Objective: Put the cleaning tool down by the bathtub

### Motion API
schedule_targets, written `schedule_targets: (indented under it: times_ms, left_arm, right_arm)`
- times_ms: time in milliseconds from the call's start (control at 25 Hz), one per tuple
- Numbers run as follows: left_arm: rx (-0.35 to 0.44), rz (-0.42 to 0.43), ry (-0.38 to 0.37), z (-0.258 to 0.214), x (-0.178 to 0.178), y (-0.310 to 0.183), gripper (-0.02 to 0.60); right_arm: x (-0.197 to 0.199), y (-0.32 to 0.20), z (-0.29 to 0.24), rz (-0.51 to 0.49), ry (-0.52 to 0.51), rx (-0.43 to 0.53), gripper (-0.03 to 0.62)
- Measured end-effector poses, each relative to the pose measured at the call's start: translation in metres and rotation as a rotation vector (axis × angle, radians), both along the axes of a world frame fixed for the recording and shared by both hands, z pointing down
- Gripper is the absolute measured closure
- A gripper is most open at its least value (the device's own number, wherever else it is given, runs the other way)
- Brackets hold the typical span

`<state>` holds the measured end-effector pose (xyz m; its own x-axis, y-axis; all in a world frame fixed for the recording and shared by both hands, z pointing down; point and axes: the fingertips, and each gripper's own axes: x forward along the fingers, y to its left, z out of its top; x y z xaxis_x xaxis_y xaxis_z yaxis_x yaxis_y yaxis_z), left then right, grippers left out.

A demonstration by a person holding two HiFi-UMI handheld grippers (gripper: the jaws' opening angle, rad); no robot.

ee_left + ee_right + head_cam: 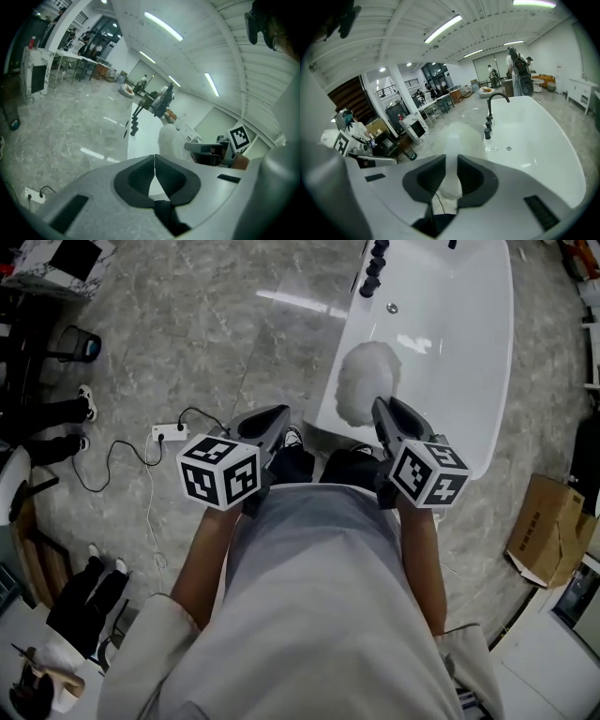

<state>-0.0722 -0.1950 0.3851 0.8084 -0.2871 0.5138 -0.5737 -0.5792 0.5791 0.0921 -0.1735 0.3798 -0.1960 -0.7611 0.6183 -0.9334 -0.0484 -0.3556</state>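
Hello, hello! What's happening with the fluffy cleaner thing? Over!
Left hand-held gripper shut, empty. Right hand-held gripper shut on fluffy white duster, held over the bathtub edge. Not put down yet. Nothing seen blocking.

glossy white bathtub (461, 362), fluffy cleaning tool (364, 385), polished stone floor (216, 343)

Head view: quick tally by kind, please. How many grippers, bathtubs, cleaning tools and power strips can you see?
grippers: 2, the left gripper and the right gripper
bathtub: 1
cleaning tool: 1
power strip: 1
total: 5
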Motion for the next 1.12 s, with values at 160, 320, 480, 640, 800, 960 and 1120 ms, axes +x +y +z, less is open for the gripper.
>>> schedule_targets:
  times_ms: [160, 320, 480, 640, 800, 960, 1120]
  left_arm:
    - [-0.012, -0.027, 0.01, 0.003, -0.003, -0.002, 0.575]
    - [-0.024, -0.042, 0.02, 0.004, -0.002, -0.005, 0.575]
    - [-0.027, -0.045, 0.008, 0.006, 0.001, -0.007, 0.575]
    - [-0.035, -0.061, 0.005, 0.007, 0.0, -0.009, 0.575]
    - [-0.046, -0.059, 0.01, 0.006, 0.004, -0.009, 0.575]
    - [-0.068, -0.058, 0.011, 0.01, 0.008, -0.007, 0.575]
    - [-0.089, -0.049, 0.001, 0.015, 0.01, -0.003, 0.575]
  right_arm:
    - [0.003, -0.01, 0.003, -0.02, 0.004, -0.003, 0.523]
    - [0.009, -0.02, 0.007, -0.036, 0.022, -0.014, 0.523]
    - [0.014, -0.027, 0.013, -0.056, 0.025, -0.032, 0.523]
    - [0.017, -0.031, 0.017, -0.073, 0.028, -0.045, 0.523]
    - [0.021, -0.036, 0.023, -0.08, 0.023, -0.054, 0.523]
    - [0.023, -0.04, 0.031, -0.082, 0.016, -0.069, 0.523]
    - [0.026, -0.044, 0.044, -0.082, 0.009, -0.091, 0.522]
